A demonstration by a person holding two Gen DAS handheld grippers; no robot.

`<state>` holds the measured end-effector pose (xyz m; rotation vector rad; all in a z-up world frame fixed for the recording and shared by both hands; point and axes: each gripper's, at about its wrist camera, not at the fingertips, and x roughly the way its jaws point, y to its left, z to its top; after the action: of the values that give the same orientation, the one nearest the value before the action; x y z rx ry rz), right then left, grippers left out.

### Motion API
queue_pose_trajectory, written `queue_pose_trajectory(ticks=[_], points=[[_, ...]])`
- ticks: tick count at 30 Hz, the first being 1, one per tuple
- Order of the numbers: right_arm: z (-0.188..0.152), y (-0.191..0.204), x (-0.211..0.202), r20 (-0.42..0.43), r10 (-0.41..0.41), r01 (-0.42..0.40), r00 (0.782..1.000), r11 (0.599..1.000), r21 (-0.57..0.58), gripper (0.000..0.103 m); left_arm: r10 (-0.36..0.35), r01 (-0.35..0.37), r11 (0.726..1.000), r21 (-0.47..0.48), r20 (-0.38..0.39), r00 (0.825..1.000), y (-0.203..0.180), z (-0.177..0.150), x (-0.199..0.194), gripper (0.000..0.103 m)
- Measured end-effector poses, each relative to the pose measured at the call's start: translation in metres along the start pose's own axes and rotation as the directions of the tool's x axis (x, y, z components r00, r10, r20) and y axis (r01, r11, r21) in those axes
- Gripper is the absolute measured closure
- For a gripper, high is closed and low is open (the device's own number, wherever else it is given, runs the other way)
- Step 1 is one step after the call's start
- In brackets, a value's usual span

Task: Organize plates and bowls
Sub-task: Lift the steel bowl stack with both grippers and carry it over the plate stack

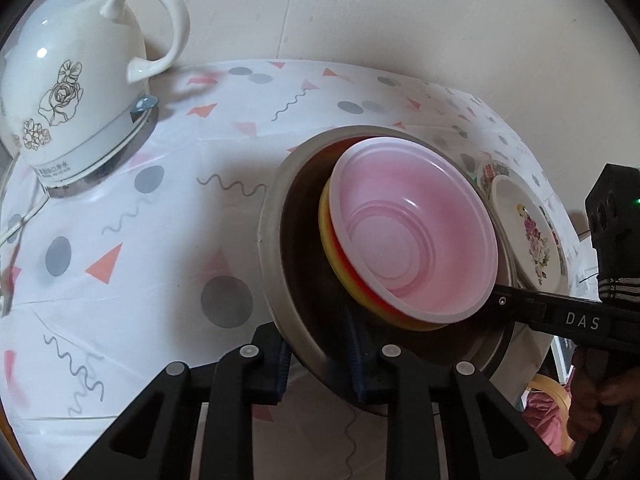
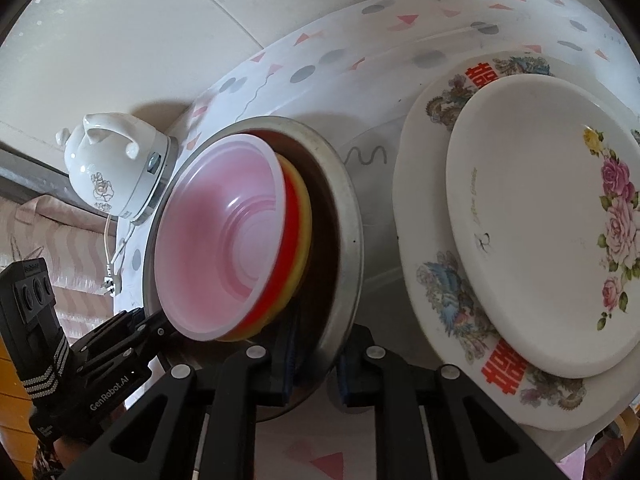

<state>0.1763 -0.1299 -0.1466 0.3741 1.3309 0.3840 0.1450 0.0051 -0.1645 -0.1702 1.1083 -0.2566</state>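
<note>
**Metal bowl pinched from both sides, plate stack right next door**

Metal bowl (image 1: 276, 240) is the thing in play here, a big steel one with a nest of plastic bowls inside: pink bowl (image 1: 412, 236) on top, a red one and a yellow one under it. In the left wrist view it sits center-right of the frame; in the right wrist view it's center-left.

Both grippers are on its rim. The left gripper (image 1: 320, 364) has its jaws closed on the near edge at the bottom of its frame, rim sandwiched between the blue pads. The right gripper (image 2: 316, 364) does the same on the opposite side of the rim, also clamped tight. So the bowl lies straight ahead of each gripper, between the two, neither hand really nearer. Both point steeply down at the table, and each shows up at the edge of the other's view.

The plates are just to the right of the bowl in the right wrist view: a rose-pattern plate (image 2: 552, 220) stacked on a bigger plate with red characters (image 2: 428, 216), close to the bowl's rim. My guess is any move needs both hands together, or the bowl tips.

Further out: patterned tablecloth (image 1: 160, 220), and a white kettle (image 1: 72, 92) at upper left in the left wrist view.
</note>
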Motion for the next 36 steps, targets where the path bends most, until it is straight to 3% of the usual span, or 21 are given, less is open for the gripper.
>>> queue_pose_trajectory(ticks=[11,21,36], points=[[-0.008,-0.005,-0.018,0.04,0.026,-0.026,0.999,1.0,-0.002,0.087,-0.001,-0.001,0.999,0.043,0.052,0.999,-0.016,0.0,-0.016,0.078],[-0.001,-0.007,-0.054,0.134,0.03,-0.029,0.991,1.0,-0.007,0.087,-0.014,0.003,0.995,0.102,0.109,0.994,-0.044,0.022,-0.035,0.079],[-0.006,-0.056,-0.104,0.225,-0.03,0.006,0.974,0.994,0.105,0.087,-0.096,0.077,0.974,0.215,0.079,0.992,-0.112,0.048,-0.022,0.079]])
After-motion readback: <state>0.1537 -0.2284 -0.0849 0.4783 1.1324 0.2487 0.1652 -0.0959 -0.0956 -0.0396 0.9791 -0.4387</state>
